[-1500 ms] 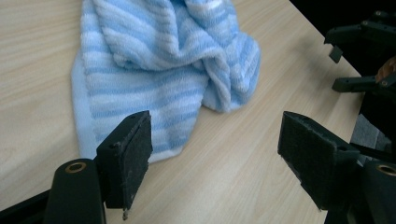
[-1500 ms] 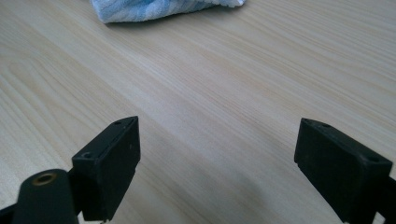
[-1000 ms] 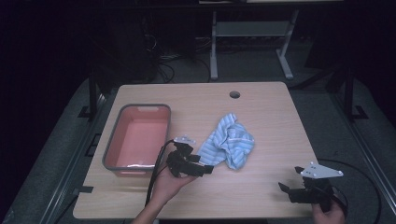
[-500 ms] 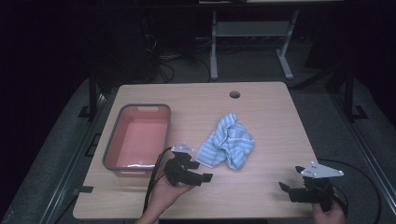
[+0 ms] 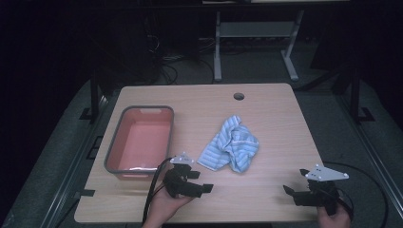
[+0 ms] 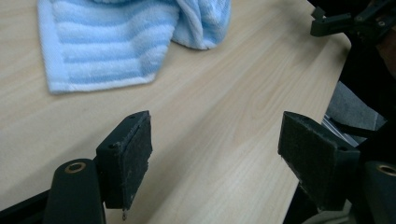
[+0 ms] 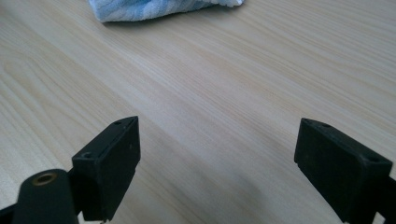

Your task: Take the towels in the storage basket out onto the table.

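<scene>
Both grippers, left gripper [image 5: 202, 183] and right gripper [image 5: 291, 194], gape empty; crumpled towel [image 5: 231, 148] at twelve o'clock remains ungrasped, bin [image 5: 114, 152] unfilled.

Dim, murky high view with black surroundings (gripper views brighter, softly blurred nearby)
</scene>
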